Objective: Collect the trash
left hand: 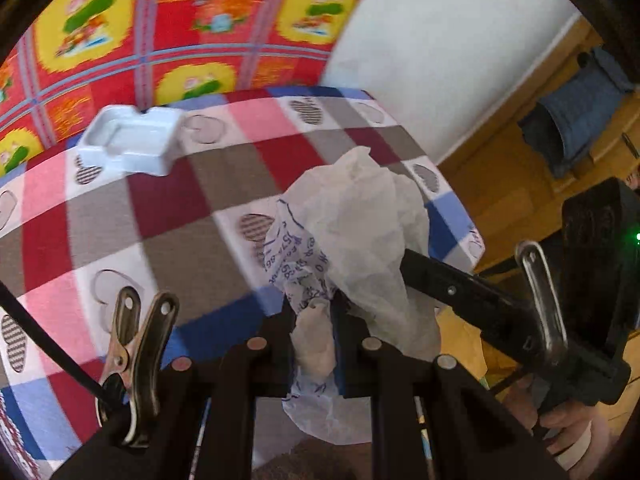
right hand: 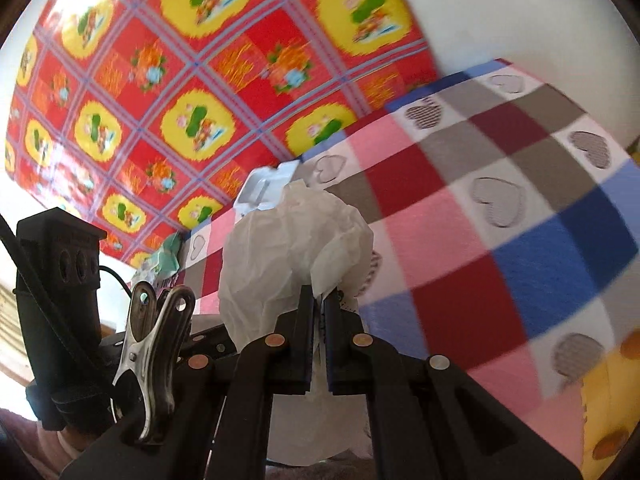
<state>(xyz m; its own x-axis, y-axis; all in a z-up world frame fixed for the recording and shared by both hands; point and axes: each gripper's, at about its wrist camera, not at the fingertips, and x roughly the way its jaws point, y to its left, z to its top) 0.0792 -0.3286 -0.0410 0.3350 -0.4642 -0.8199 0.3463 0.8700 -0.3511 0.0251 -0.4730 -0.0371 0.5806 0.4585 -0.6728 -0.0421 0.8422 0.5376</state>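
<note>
Left gripper point(left hand: 314, 320) pinches a crumpled printed white bag point(left hand: 352, 232) above the near edge of the checked tablecloth point(left hand: 168, 216), with a white tray point(left hand: 132, 140) lying far left. Right gripper point(right hand: 319, 300), nearly shut, clamps the same white bag point(right hand: 288, 248) over the cloth; judging by this, the trash is gathered but not yet binned.

Printed bag point(left hand: 304, 256) text blurred (unreadable) — lower edge hidden.

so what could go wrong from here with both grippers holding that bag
1. The thin plastic bag is pinched by both the left gripper and the right gripper; pulling them apart could tear it.
2. Each grips only an edge, so it might slip out.
3. The hanging bag could drag across the white tray.
</note>
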